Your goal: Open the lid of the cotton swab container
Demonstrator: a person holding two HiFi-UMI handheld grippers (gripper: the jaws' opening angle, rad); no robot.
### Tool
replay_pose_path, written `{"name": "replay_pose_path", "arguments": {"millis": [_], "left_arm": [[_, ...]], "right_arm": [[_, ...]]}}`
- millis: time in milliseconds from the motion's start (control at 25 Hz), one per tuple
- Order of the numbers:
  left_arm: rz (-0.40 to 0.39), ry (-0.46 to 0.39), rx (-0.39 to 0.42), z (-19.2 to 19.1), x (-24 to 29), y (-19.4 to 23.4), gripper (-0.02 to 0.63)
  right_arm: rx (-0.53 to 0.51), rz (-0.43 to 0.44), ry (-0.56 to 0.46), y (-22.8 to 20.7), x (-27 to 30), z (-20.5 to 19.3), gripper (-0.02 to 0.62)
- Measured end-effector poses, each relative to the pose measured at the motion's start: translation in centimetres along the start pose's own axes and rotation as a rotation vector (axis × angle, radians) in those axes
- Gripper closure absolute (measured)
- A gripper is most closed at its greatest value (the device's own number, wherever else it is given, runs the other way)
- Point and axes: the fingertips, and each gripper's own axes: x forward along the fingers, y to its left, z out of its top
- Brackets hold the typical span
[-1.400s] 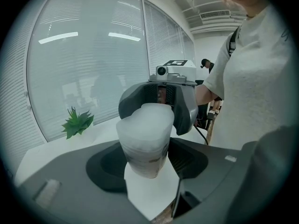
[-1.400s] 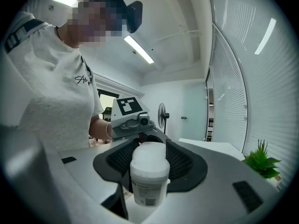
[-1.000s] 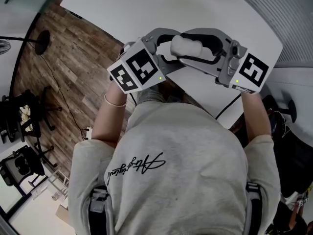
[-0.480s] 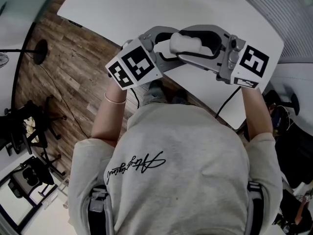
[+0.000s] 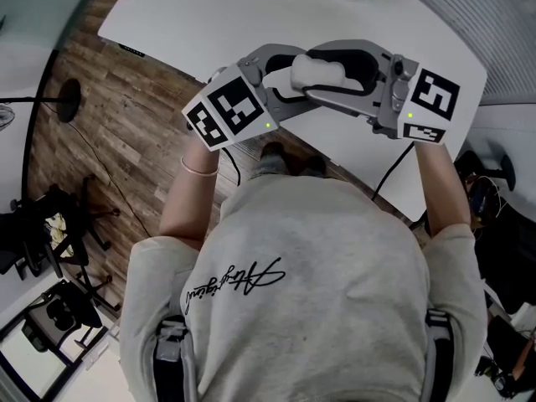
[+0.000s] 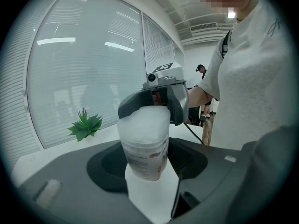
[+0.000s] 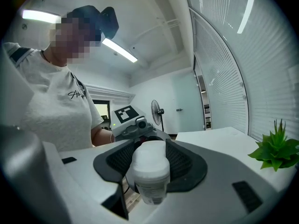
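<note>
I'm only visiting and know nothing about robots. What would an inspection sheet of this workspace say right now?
Surface: white table, below the grippers.
Job's things: cotton swab container held in the air above the table; its lid appears shut.
Clutter: small green plant at the table's far edge.
Grippers: left gripper and right gripper each have their jaws closed on the container, from opposite ends.
Cables: black cable hanging below the right gripper.
Surroundings: wood floor, black chairs, standing fan, window blinds.
</note>
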Motion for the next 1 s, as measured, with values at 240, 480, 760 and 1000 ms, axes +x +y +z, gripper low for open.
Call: {"name": "replay_pose_path", "arguments": {"millis": [240, 480, 760, 1000], "left_arm": [[-0.007, -0.003, 0.014, -0.6, -0.9, 0.7, 0.354], [-0.021, -0.015, 0.012, -1.1, -1.5, 1.1, 0.354], [-0.024, 0.017, 0.055, -1.6, -2.2, 1.7, 0.359], [-0.036, 0.0, 0.013, -1.6, -2.6, 2.1, 0.359]], "right_arm": [[0.033, -0.013, 0.022, -0.6, 1.2, 0.2, 0.385], [0.083, -0.006, 0.025, -1.0, 2.1, 0.3, 0.385], [0.219, 0.032, -0.027, -1.8, 2.7, 1.3, 0.385], [0.187, 0.017, -0.021, -2.1, 3.2, 1.5, 0.382]]}}
